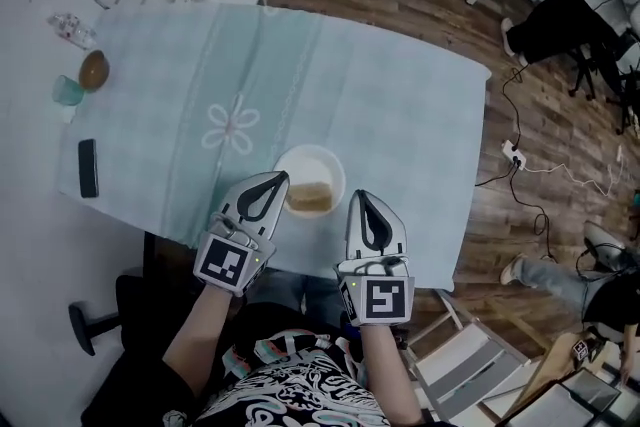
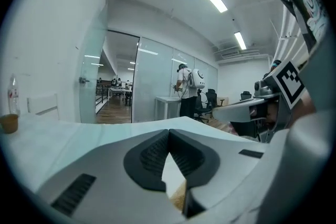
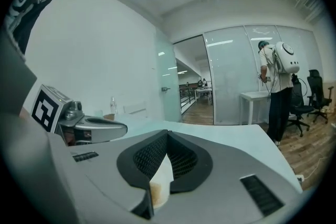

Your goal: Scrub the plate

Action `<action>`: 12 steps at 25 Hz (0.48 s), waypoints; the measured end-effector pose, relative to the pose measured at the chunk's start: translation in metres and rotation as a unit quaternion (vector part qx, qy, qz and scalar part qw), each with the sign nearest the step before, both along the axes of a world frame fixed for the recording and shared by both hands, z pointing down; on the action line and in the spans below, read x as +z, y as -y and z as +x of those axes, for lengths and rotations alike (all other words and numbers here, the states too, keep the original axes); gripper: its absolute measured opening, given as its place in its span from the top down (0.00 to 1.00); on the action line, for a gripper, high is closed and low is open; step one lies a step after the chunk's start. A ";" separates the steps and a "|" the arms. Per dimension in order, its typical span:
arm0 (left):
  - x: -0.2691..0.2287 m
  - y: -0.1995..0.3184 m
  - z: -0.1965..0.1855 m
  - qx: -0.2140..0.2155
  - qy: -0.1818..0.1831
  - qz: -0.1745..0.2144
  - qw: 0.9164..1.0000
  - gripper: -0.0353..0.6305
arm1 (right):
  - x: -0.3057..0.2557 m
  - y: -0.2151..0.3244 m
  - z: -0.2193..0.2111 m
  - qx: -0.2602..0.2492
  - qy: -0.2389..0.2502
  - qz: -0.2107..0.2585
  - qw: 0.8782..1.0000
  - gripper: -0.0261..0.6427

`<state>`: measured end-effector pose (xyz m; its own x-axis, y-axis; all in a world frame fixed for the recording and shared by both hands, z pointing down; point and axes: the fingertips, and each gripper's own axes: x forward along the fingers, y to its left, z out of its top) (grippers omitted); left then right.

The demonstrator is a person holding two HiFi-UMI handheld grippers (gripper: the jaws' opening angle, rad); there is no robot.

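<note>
Nearest you, your left gripper (image 1: 280,178) has its jaws pressed together with nothing between the pads. Its tip sits just at the near-left edge of the white plate (image 1: 310,155). In the left gripper view, its closed tips (image 2: 168,132) meet in a point. A sliver of the plate (image 2: 170,176) shows through the gap beneath them.

Your right gripper (image 1: 360,196) is also clamped together and empty, with its tip just off the plate's near-right edge. In the right gripper view, its jaws (image 3: 167,132) touch at the tip, and the plate (image 3: 161,170) appears below them, not gripped.

The plate lies flat on the pale green tablecloth (image 1: 400,95), between the two grippers and close to the table's near edge. A tan sponge (image 1: 308,199) rests on the near part of the plate.

Well to the left of the plate, a black phone (image 1: 88,167) lies flat on the cloth. Farther from you and left of the plate stand a teal cup (image 1: 68,92) and a brown bowl (image 1: 94,69), close together. A clear plastic bottle (image 1: 72,27) lies beyond them.

To the right of the plate, off the table, a white power strip (image 1: 513,153) with its cable lies on the wooden floor.

Far beyond the plate, a person wearing a white backpack (image 3: 275,81) stands at a white desk by the glass wall.
</note>
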<state>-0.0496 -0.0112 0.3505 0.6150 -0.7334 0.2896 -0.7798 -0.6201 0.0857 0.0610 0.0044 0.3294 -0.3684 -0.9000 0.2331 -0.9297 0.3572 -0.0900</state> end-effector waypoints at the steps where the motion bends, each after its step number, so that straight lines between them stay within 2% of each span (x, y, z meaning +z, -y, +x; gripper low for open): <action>1: -0.006 0.000 -0.001 -0.001 0.002 0.008 1.000 0.91 | -0.003 -0.001 -0.002 -0.003 -0.012 0.003 1.000 0.97; 8: -0.048 0.005 -0.009 -0.019 -0.024 0.055 0.998 0.91 | -0.035 0.003 0.008 0.014 -0.028 0.049 0.998 0.97; 12: -0.059 0.005 -0.008 -0.016 -0.015 0.068 0.997 0.91 | -0.052 0.004 0.015 0.025 -0.036 0.076 0.996 0.97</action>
<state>-0.0578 -0.0163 0.2918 0.5977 -0.7839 0.1683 -0.7976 -0.6026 0.0261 0.0755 -0.0001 0.2777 -0.3101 -0.9436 0.1163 -0.9485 0.3154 0.0302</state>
